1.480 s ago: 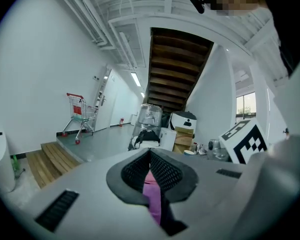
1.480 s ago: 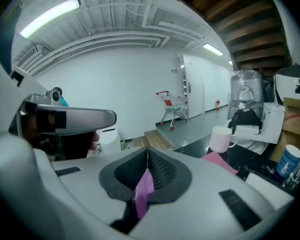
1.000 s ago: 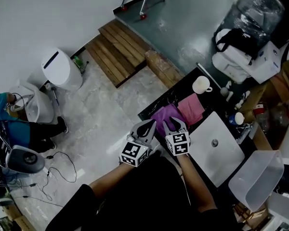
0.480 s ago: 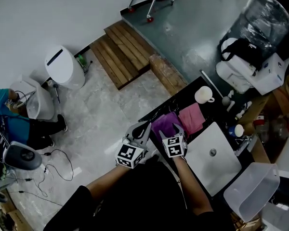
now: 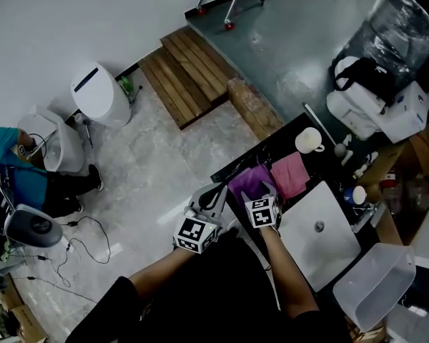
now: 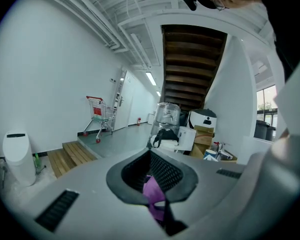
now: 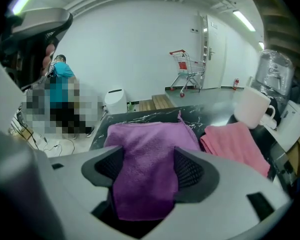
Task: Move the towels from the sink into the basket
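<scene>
Looks steeply down on two hand-held grippers at the near edge of a dark table [image 5: 268, 145]. Shows the left gripper [image 5: 219, 191] aimed toward one o'clock and nearly level, with jaws drawn close together on a small fold of the purple towel [image 5: 247, 180]. Shows the right gripper [image 5: 260, 190] just at three o'clock of the left one, tilted down over the same towel, with jaws just now opening out and spread wide. Catches the near end of the towel lying between those pads, loose rather than squeezed. Finds the rest of the purple towel spread flat on the table toward twelve o'clock of the right gripper. Finds a pink towel [image 5: 291, 174] flat on the table at three o'clock of the purple one, edges close or touching, hard to tell which. Includes a white mug [image 5: 309, 140] standing upright at one o'clock of the pink towel. Puts the white sink [image 5: 322, 241], drain in its middle, at four o'clock of both towels, and the clear plastic basket [image 5: 375, 277] near it, at four o'clock of the sink. Takes in, farther off on the floor between nine and eleven o'clock, a white bin [image 5: 99, 95], wooden steps [image 5: 193, 73] and a person [image 7: 62, 73] in a teal top.
</scene>
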### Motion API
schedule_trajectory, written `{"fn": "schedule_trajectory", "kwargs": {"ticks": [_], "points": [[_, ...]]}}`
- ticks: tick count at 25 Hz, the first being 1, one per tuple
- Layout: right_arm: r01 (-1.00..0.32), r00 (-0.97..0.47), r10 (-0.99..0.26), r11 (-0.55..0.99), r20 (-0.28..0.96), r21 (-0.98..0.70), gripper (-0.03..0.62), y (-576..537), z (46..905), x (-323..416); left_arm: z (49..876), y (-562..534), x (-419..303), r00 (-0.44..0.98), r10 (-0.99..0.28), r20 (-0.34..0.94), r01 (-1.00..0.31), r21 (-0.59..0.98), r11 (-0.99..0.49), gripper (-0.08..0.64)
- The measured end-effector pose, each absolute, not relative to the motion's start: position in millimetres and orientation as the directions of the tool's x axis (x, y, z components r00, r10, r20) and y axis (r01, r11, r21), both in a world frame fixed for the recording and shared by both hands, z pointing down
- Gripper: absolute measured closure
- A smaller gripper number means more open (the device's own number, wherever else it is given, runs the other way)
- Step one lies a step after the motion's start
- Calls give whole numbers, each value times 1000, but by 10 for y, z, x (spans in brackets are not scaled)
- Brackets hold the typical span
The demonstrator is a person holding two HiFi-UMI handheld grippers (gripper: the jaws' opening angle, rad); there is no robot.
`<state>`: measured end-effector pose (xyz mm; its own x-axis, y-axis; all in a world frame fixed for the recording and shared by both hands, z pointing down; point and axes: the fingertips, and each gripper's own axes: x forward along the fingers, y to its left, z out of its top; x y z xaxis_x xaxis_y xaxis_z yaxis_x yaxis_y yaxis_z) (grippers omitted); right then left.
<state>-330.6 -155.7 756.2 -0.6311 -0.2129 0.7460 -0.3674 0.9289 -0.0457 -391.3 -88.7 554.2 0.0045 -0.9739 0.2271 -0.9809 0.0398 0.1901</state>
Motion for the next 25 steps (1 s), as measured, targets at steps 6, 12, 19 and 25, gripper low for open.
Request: {"fn": "schedule_trajectory", "kwargs": {"ticks": [6,12,19,25], "points": [[-395,-618,-216,917,756,-60,354,-1471,7535,-3287,5504,-801,-3998,-17,-976,218,-976,208,64,546],[-412,-614,-218,908,758,-72,497,-1371,7527,-3320,5455,-617,-4116,-46,-978,204,-972,216,90,546],[-508,-642,-322,858,696,-72,514,-1340,7325,-3225,5441,-273,-4240,-50,-982,180,-961,258,96,546],[-565,-660,-400,822,636,-69,514,-1079,6853,-3197,5308,71,-4161,-1,-991,137,-987,159,23,546]]}}
